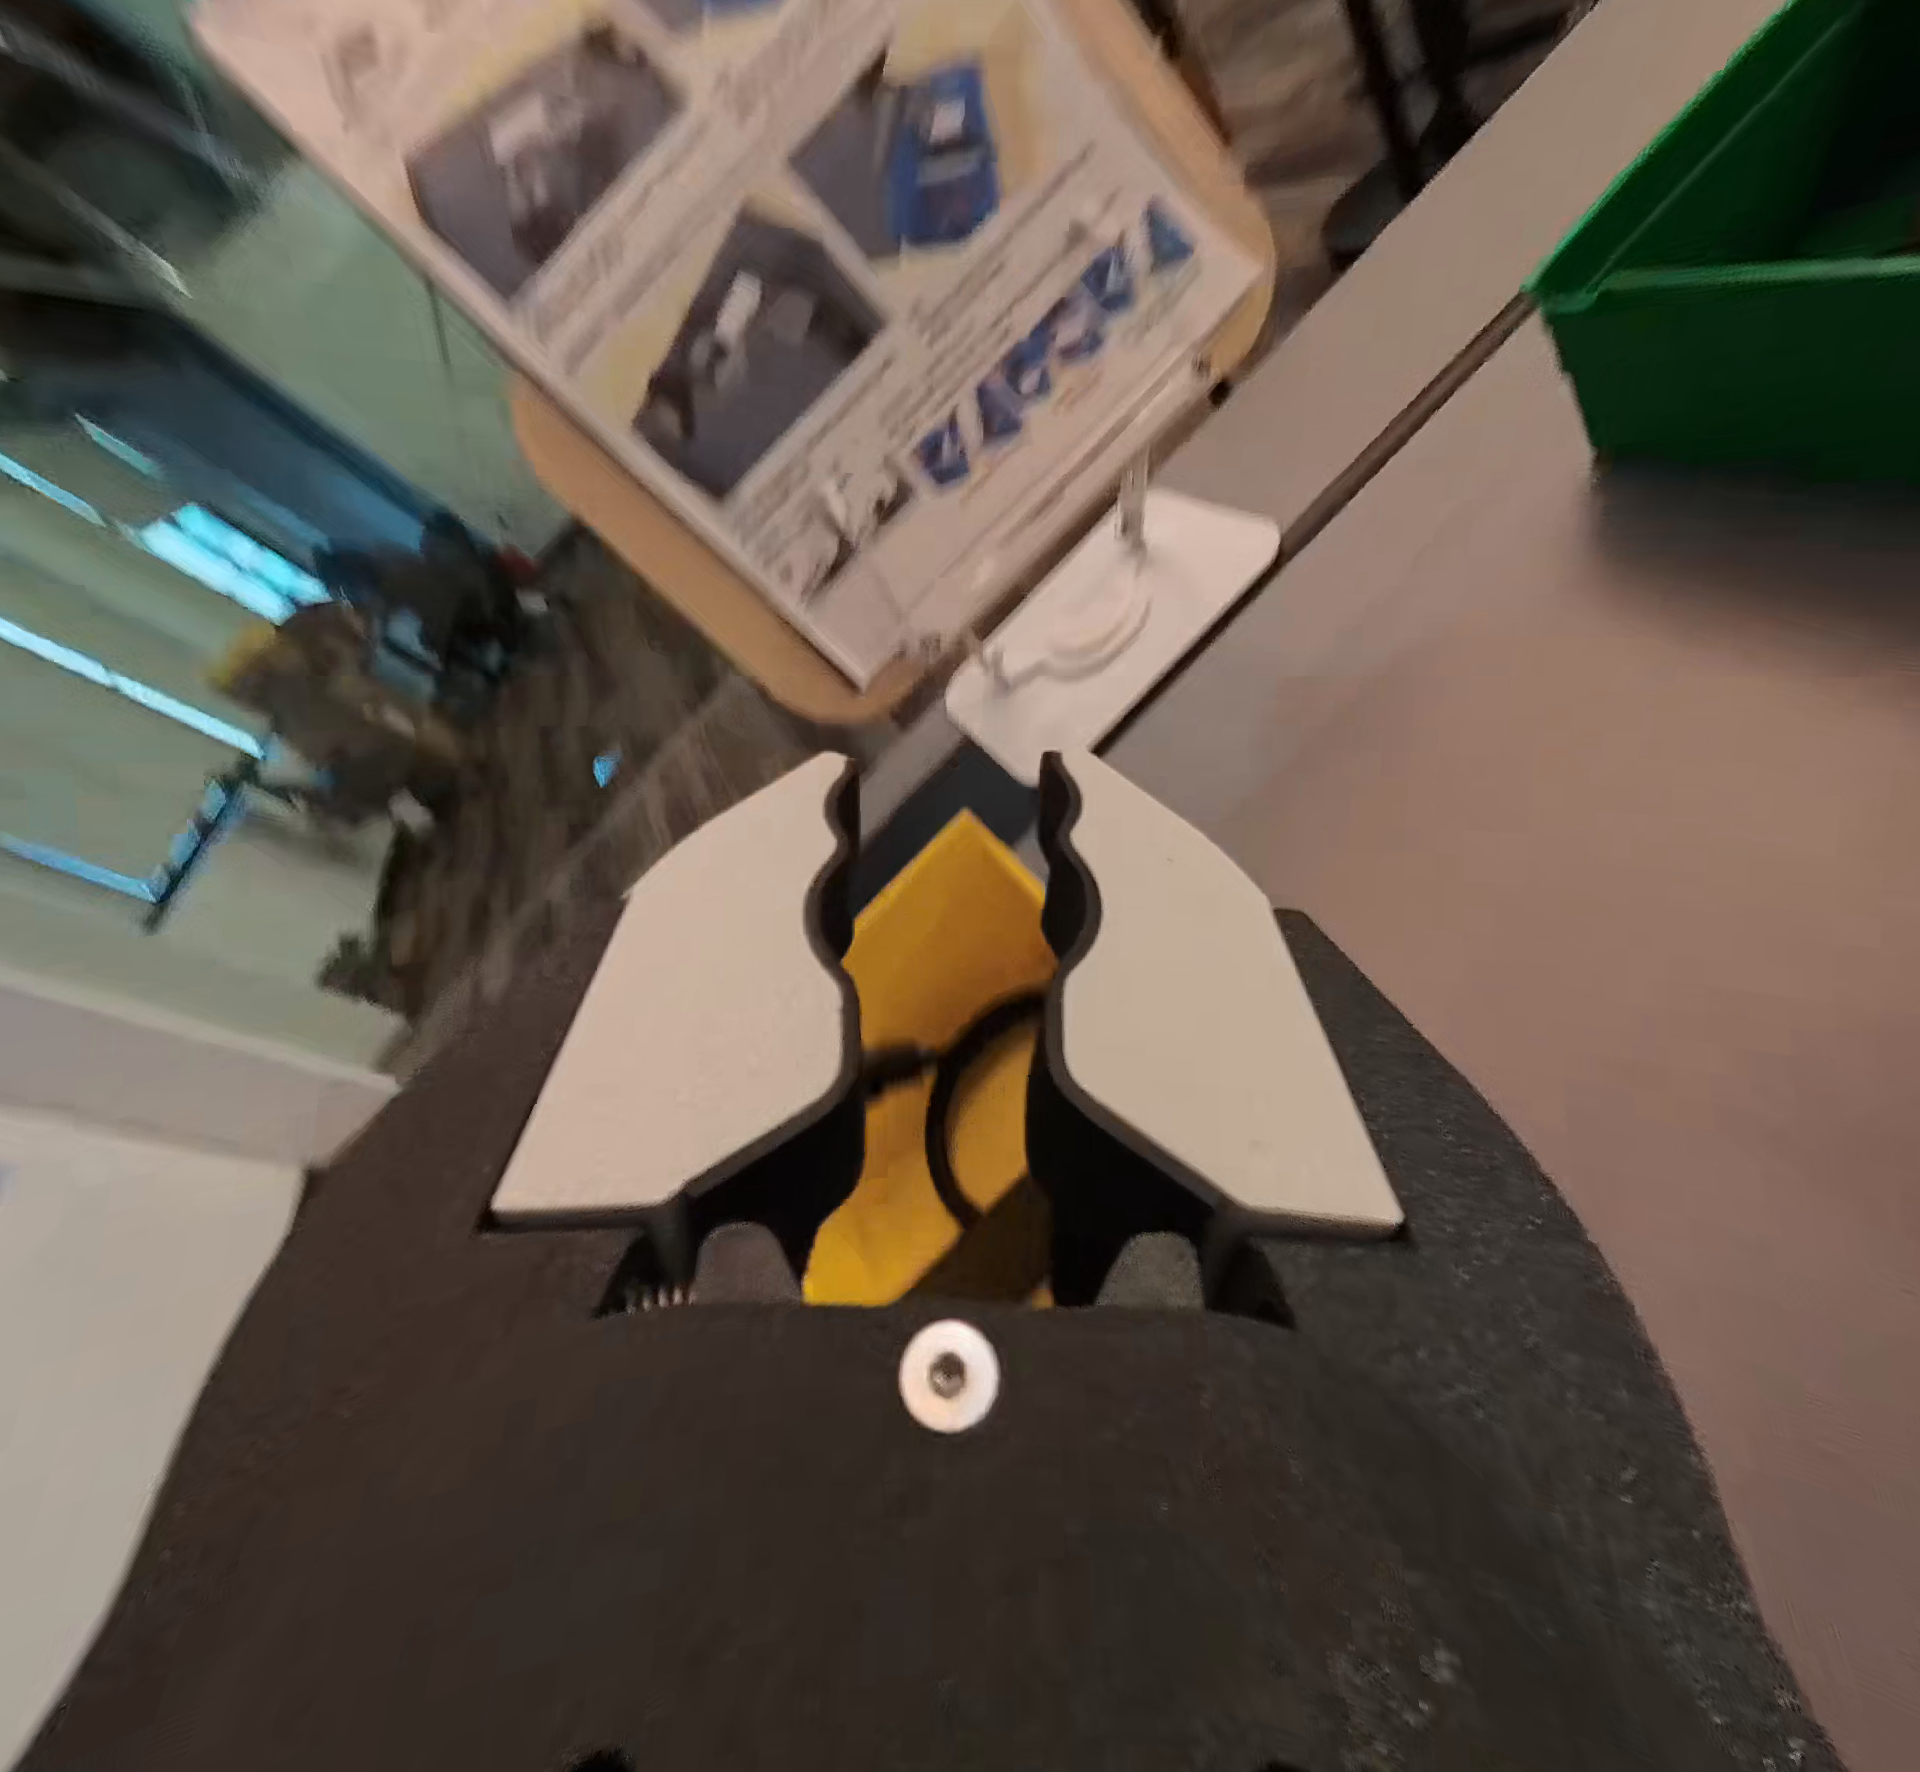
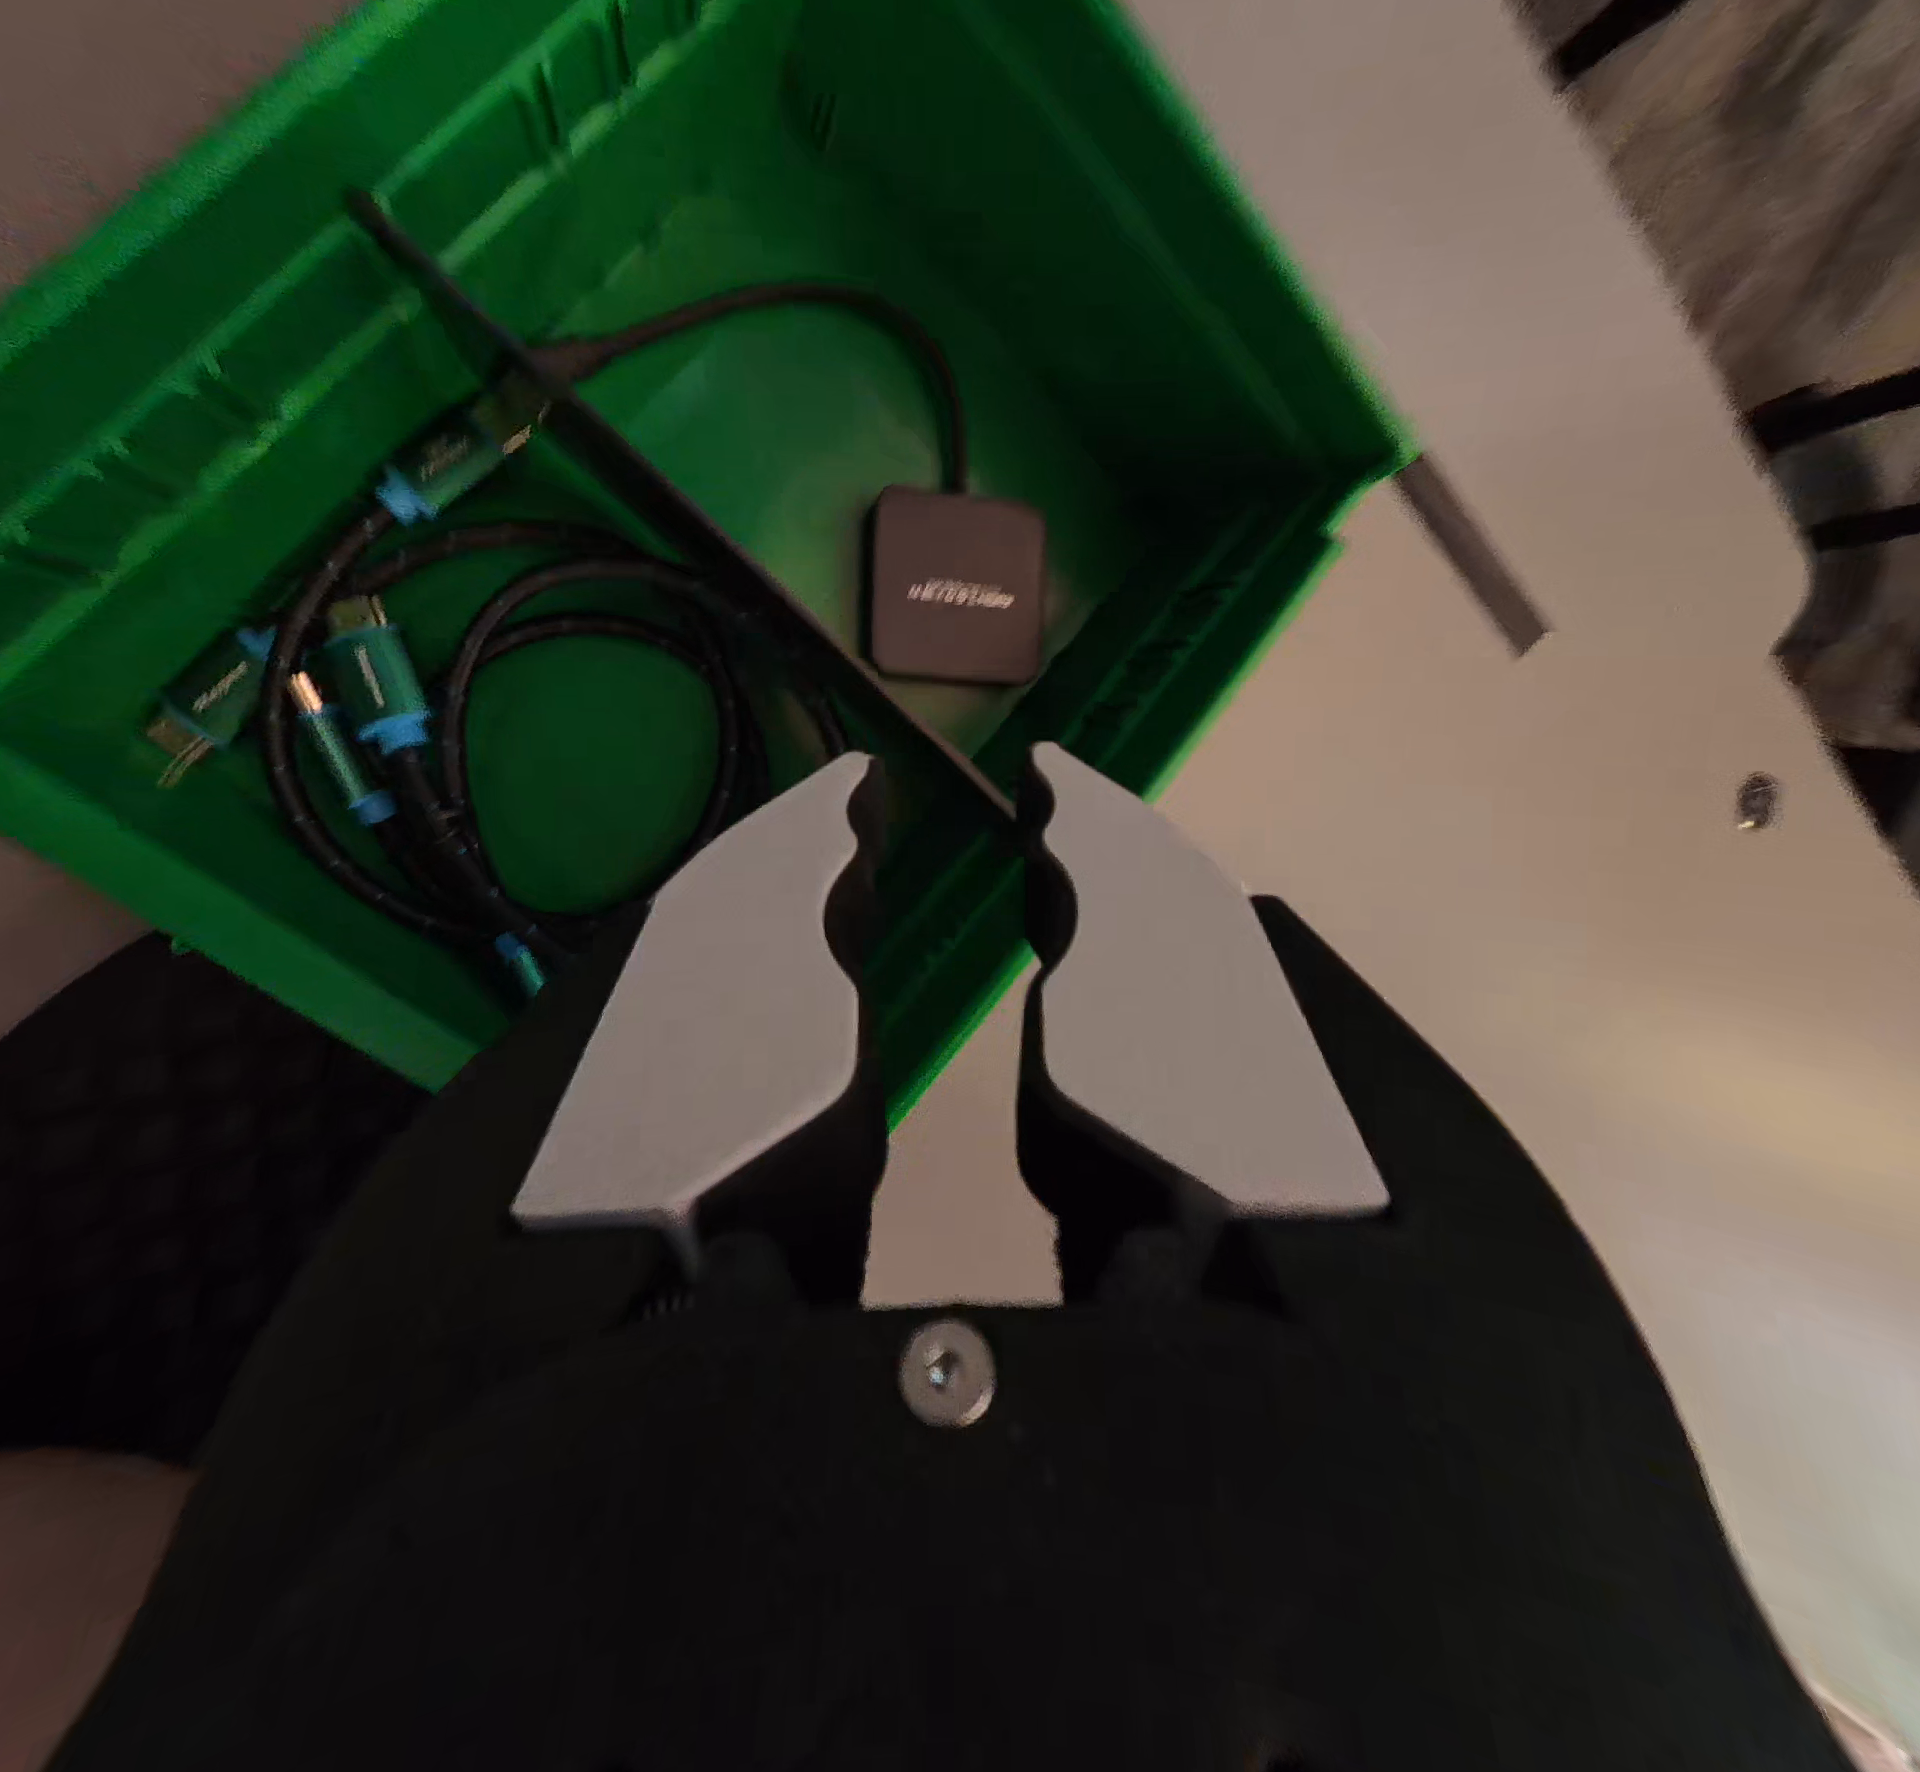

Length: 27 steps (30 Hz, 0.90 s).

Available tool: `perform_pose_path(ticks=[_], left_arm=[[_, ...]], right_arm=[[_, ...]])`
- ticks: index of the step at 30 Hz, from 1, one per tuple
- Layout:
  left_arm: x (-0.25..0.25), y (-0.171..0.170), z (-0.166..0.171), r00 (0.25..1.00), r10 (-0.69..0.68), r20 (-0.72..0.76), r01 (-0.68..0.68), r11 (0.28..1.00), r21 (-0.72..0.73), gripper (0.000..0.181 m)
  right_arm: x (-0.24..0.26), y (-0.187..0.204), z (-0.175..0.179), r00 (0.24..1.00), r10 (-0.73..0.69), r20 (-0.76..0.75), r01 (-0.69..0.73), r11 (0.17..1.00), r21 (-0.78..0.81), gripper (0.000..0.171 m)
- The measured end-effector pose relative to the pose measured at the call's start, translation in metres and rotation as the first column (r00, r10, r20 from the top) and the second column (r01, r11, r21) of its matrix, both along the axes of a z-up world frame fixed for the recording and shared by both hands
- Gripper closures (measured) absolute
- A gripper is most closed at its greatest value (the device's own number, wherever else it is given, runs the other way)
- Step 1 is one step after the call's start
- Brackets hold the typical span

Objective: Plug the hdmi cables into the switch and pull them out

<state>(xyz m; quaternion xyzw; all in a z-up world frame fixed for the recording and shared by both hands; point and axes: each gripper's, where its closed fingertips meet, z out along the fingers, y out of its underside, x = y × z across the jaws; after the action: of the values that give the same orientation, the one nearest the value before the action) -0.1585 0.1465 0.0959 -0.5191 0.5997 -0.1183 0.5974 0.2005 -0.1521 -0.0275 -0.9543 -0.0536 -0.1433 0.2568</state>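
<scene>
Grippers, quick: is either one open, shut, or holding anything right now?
Left gripper: open, empty; a yellow object shows behind the gap.
Right gripper: open, empty, above the green bin.

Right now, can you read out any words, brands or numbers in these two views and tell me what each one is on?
Nothing is readable.
Sign on the stand: print blurred.
Black switch in the green bin: pale marking, too blurred.
Cable plugs: lettering too small.
</scene>
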Motion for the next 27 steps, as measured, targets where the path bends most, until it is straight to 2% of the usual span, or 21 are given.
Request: perform_pose_path(ticks=[3,6,8,11,14,19,22,23,27], left_arm=[[-0.023,0.035,-0.019,0.994,0.081,-0.07,-0.087,0.992,-0.09,0.149],[-0.034,0.08,-0.049,0.97,0.168,-0.175,-0.189,0.976,-0.108,0.149],[-0.037,0.112,-0.068,0.943,0.205,-0.261,-0.217,0.976,-0.017,0.149],[-0.036,0.148,-0.093,0.905,0.2,-0.376,-0.158,0.977,0.141,0.143],[-0.032,0.175,-0.114,0.865,0.163,-0.474,-0.09,0.981,0.173,0.14],[-0.02,0.208,-0.142,0.795,0.038,-0.605,-0.019,0.999,0.038,0.132],[-0.015,0.235,-0.158,0.736,0.044,-0.675,-0.024,0.999,0.039,0.128],[-0.013,0.238,-0.163,0.727,0.012,-0.686,-0.013,1.0,0.003,0.125],[-0.009,0.235,-0.165,0.743,-0.104,-0.662,0.022,0.991,-0.13,0.136]], right_arm=[[0.0,0.011,0.027,0.997,0.012,0.07,-0.021,0.991,0.13,0.146],[-0.001,0.019,0.041,0.995,0.018,0.1,-0.037,0.981,0.193,0.146],[0.0,0.022,0.043,0.994,0.013,0.111,-0.035,0.979,0.201,0.146],[-0.002,0.027,0.038,0.992,0.033,0.123,-0.056,0.981,0.187,0.146],[0.001,0.027,0.031,0.991,0.033,0.132,-0.054,0.986,0.157,0.146],[0.004,0.033,0.023,0.991,0.035,0.132,-0.053,0.99,0.129,0.146],[0.006,0.034,0.012,0.99,0.036,0.14,-0.047,0.996,0.079,0.146],[0.009,0.034,0.009,0.989,0.033,0.147,-0.042,0.997,0.06,0.146],[0.014,0.037,-0.004,0.989,0.023,0.144,-0.024,1.0,0.006,0.146]])
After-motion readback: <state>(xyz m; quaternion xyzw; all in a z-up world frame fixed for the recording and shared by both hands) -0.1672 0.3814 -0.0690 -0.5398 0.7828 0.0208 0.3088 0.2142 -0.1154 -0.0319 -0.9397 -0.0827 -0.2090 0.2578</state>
